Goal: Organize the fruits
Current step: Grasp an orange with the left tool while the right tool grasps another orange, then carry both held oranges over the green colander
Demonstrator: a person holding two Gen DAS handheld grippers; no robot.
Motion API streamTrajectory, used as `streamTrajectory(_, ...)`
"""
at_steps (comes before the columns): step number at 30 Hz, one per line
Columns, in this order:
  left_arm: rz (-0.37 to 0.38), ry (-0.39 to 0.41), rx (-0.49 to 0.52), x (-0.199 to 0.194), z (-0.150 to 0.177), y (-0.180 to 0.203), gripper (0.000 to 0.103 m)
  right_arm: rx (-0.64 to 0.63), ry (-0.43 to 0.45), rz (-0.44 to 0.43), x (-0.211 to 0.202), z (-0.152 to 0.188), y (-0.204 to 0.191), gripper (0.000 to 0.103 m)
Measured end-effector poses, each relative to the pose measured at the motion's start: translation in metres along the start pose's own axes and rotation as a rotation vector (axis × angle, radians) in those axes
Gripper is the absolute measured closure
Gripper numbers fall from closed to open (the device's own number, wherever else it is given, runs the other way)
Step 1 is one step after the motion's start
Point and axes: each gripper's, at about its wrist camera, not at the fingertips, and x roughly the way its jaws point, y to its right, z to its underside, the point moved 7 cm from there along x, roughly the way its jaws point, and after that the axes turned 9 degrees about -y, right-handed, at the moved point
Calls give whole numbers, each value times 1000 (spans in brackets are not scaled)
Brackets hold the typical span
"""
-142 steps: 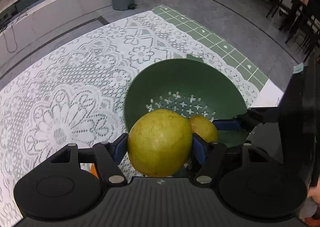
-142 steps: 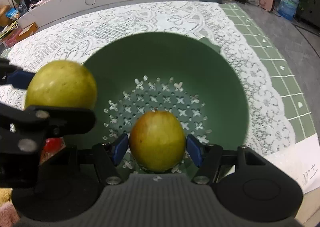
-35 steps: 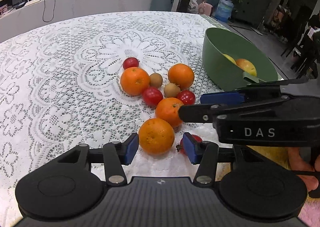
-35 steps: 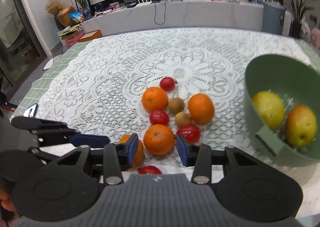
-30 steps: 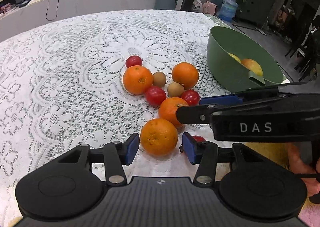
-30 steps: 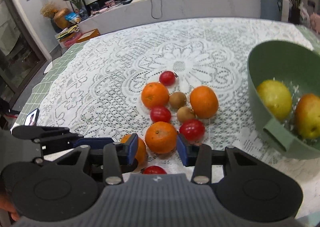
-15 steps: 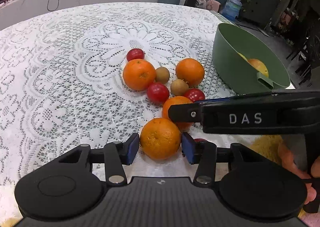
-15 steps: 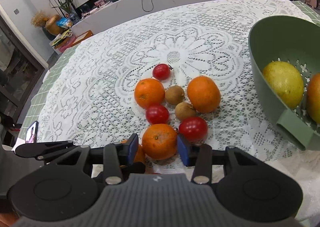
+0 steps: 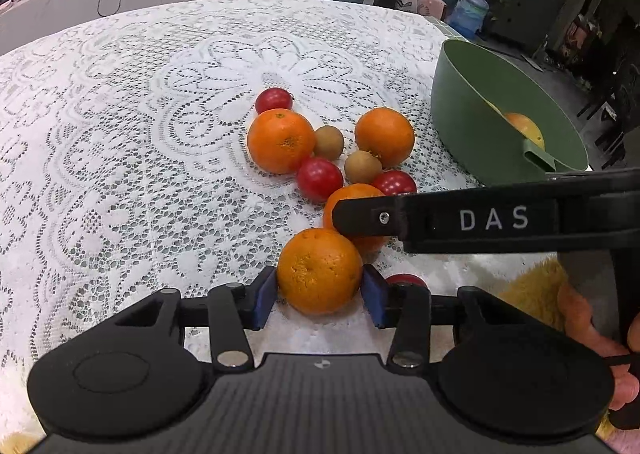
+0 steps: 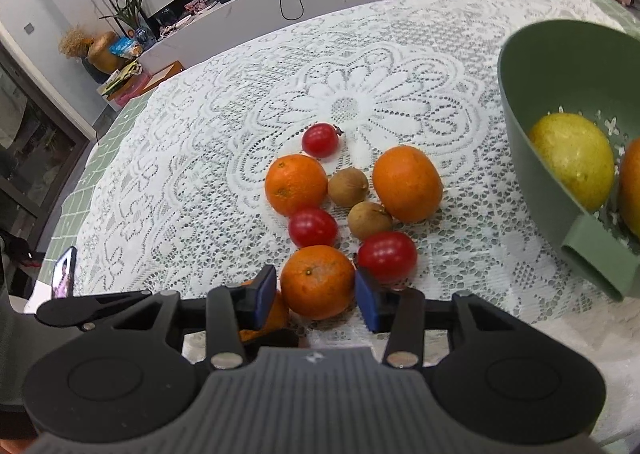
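Note:
Oranges, red tomatoes and brown kiwis lie in a cluster on the lace tablecloth. My left gripper (image 9: 319, 296) has its blue pads against both sides of the nearest orange (image 9: 319, 270), which rests on the cloth. My right gripper (image 10: 316, 294) has its pads against a second orange (image 10: 317, 281), also on the cloth. The right gripper's arm (image 9: 480, 217) crosses the left wrist view over that orange (image 9: 352, 197). The green colander bowl (image 10: 532, 157) stands at the right and holds a yellow-green fruit (image 10: 572, 165) and another fruit (image 9: 524, 127).
Two more oranges (image 10: 296, 183) (image 10: 407, 183), three tomatoes (image 10: 320, 139) (image 10: 313, 227) (image 10: 386, 254) and two kiwis (image 10: 348, 186) (image 10: 369, 219) lie beyond the grippers. A small red tomato (image 9: 406, 280) sits beside the left gripper's right finger. A phone (image 10: 64, 274) lies at the table's left edge.
Both grippers let go of their fruit into the bowl, moved back to the cluster, lowered over an orange each and closed their pads onto them.

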Motion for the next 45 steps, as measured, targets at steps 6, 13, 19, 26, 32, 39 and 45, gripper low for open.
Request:
streamTrajectory(6, -29, 25, 13, -3, 2, 2, 52, 12, -5, 6, 0, 1, 1, 66)
streamTrajectory(13, -23, 77, -14, -14, 2, -2, 52, -16, 47, 11, -11, 2, -3, 67)
streamTrajectory(19, -36, 117, -48, -31, 2, -3, 52, -28, 133, 1, -34, 5, -6, 67)
streamTrajectory(26, -58, 196, 2, -58, -7, 17, 52, -56, 275, -7, -83, 10, -5, 67)
streamTrajectory(32, -20, 224, 52, -68, -27, 48, 52, -34, 403, 37, -126, 3, 14, 67)
streamTrajectory(39, -19, 228, 170, -58, -58, 89, 52, -6, 500, 164, -154, -13, 48, 67)
streamTrajectory(45, -40, 222, 274, -44, -90, 119, 52, 105, 514, 219, -154, -36, 95, 67)
